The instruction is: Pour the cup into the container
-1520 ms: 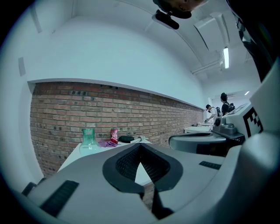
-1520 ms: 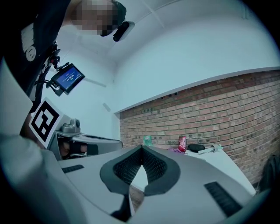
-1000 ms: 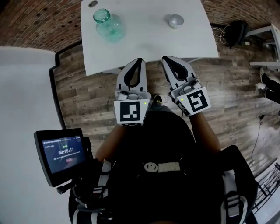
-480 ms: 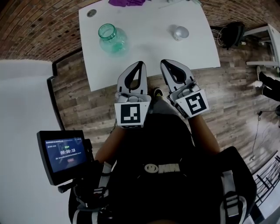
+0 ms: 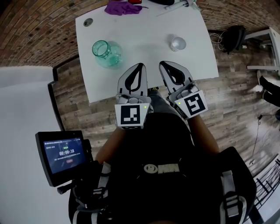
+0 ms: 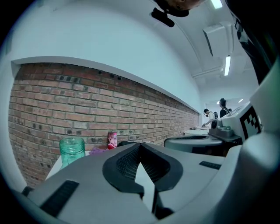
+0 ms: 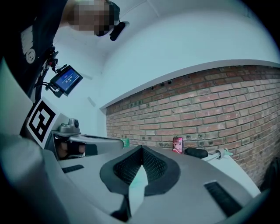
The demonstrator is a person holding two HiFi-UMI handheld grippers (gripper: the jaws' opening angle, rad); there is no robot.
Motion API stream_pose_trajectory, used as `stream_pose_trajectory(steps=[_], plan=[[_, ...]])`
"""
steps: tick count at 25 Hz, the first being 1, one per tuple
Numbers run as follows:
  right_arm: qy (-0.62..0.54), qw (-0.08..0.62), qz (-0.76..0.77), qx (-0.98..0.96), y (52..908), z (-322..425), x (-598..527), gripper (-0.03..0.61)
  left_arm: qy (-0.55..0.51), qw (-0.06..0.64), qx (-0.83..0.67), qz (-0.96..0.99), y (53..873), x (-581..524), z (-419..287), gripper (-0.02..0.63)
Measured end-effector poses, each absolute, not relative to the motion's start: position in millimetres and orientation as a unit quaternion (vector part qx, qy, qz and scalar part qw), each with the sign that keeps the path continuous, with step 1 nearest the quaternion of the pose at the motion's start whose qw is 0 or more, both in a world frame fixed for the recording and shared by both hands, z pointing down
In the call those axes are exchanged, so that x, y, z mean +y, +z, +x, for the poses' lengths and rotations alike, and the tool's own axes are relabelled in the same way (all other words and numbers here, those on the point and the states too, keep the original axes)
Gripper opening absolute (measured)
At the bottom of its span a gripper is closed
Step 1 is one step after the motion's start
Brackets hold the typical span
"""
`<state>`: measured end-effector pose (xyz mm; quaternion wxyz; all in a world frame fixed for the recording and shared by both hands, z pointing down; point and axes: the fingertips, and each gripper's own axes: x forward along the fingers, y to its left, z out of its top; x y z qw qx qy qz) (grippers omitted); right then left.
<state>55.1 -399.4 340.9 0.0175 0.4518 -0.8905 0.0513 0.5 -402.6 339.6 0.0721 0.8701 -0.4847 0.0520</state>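
A green glass jar [image 5: 106, 53] stands uncapped on the left half of the white table [image 5: 144, 26]. The small clear cup [image 5: 178, 43] stands to its right. My left gripper [image 5: 139, 66] and right gripper [image 5: 162, 64] hover side by side at the table's near edge, both shut and empty. The jar lies ahead and left of them, the cup ahead and right. From the left gripper view the jar [image 6: 72, 150] appears left of the shut left gripper [image 6: 140, 144]. The right gripper view shows the shut right gripper [image 7: 141, 149]; the cup does not show there.
A purple cloth [image 5: 122, 7] and a white tool [image 5: 175, 5] lie at the table's far edge, near a pink can [image 6: 112, 140] by the brick wall. A small screen [image 5: 61, 153] hangs at my lower left. A dark bag [image 5: 236, 33] sits on the wooden floor.
More of the table's far side has come into the head view, bringing in the purple cloth. Both grippers stay shut and side by side, now slightly nearer the table's edge.
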Motion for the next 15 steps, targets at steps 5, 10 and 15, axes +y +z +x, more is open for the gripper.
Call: stream_pose_trajectory(steps=[5, 10, 15], plan=[[0.064, 0.018, 0.444, -0.894, 347, 84, -429, -0.003, 0.063, 0.074, -0.490, 0.866, 342, -434, 24, -0.002], [0.077, 0.010, 0.432, -0.899, 350, 108, -454, -0.003, 0.076, 0.075, -0.506, 0.856, 344, -459, 43, -0.002], [0.093, 0.001, 0.411, -0.907, 351, 112, -470, -0.003, 0.099, 0.073, -0.518, 0.846, 349, -471, 51, -0.002]])
